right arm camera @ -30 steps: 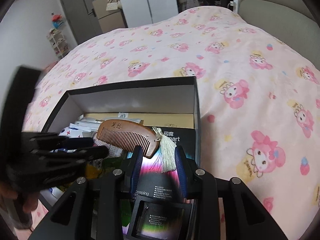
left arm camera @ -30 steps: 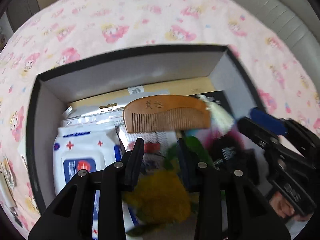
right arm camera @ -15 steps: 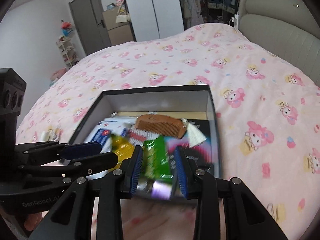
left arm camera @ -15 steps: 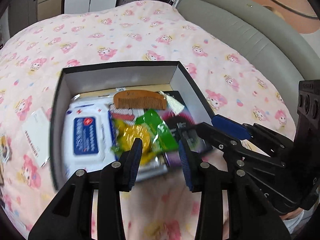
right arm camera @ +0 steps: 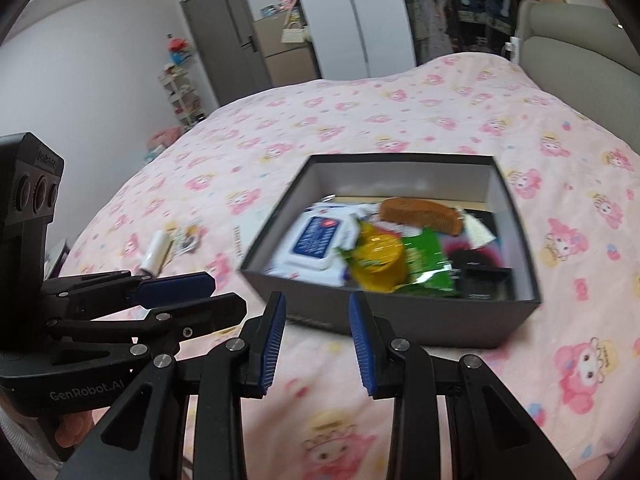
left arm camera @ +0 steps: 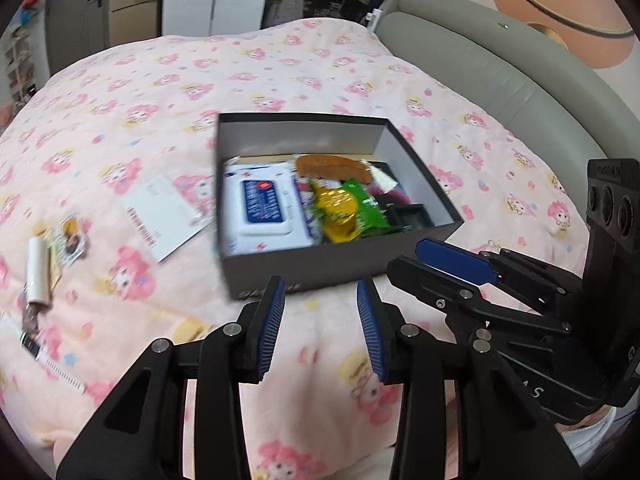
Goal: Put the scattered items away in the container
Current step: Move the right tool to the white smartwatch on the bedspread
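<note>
A dark open box [left arm camera: 340,262] [right arm camera: 400,316] sits on the pink bedspread. In it lie a wipes pack [left arm camera: 260,208] [right arm camera: 320,236], a wooden comb [left arm camera: 332,166] [right arm camera: 420,210], a green and yellow snack packet [left arm camera: 344,212] [right arm camera: 384,260] and a black box [left arm camera: 408,216]. My left gripper [left arm camera: 320,320] is open and empty, just in front of the box. My right gripper [right arm camera: 316,324] is open and empty, also in front of the box. On the bed left of the box lie a white card [left arm camera: 164,216], a white tube [left arm camera: 38,272] [right arm camera: 154,254], a small sticker packet [left arm camera: 72,240] and a white comb-like strip [left arm camera: 52,364].
The grey padded headboard [left arm camera: 500,76] runs along the right. A door and wardrobe [right arm camera: 240,40] stand beyond the bed's far end. The right gripper shows at the right of the left wrist view [left arm camera: 460,276]; the left gripper shows at the left of the right wrist view [right arm camera: 180,300].
Both grippers have pulled back out of the box to in front of it. The snack packet that was between the left fingers now lies in the box.
</note>
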Demonstrator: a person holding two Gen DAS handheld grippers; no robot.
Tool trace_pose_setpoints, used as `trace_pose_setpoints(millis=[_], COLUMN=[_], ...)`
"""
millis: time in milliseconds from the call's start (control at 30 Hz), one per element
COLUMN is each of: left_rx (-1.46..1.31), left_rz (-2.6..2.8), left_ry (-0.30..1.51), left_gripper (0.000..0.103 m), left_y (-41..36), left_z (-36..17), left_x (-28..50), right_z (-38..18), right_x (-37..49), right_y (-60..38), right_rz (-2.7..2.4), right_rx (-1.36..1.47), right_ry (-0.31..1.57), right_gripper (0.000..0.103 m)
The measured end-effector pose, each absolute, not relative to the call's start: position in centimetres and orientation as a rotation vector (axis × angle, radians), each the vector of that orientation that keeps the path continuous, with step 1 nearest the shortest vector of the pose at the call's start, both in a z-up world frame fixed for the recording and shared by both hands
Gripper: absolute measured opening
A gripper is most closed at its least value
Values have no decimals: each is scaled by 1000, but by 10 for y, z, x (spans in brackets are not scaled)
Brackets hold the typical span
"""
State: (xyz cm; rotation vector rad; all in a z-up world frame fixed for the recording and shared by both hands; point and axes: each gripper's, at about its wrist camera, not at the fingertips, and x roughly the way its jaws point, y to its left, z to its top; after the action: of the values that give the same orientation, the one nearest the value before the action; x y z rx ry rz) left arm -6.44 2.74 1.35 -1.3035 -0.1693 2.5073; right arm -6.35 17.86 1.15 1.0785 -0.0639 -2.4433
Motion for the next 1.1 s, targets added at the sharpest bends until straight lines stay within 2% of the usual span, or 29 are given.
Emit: trace_pose_setpoints(millis=[433,633,900,1100], left_rx=[-1336,-1397,-1488,-1520], left_rz=[2660,2723,2739,2771], left_ry=[-383,-492,-781,-1032], left_gripper=[38,38,38,38], left_y=[-87,-129,-192,-258], left_z=[8,-18,-69,-97], left_x=[-15,-3,6,12], right_z=[16,-2,-45,-63], right_x=[-41,-42,-51,-64], right_y=[66,20,-42,-82], right_rz=[-2258,-2157,-2028,-1962], right_rx=[1022,1055,1181,1244], right_ry=[113,130,213,200], right_gripper=[29,29,29,29])
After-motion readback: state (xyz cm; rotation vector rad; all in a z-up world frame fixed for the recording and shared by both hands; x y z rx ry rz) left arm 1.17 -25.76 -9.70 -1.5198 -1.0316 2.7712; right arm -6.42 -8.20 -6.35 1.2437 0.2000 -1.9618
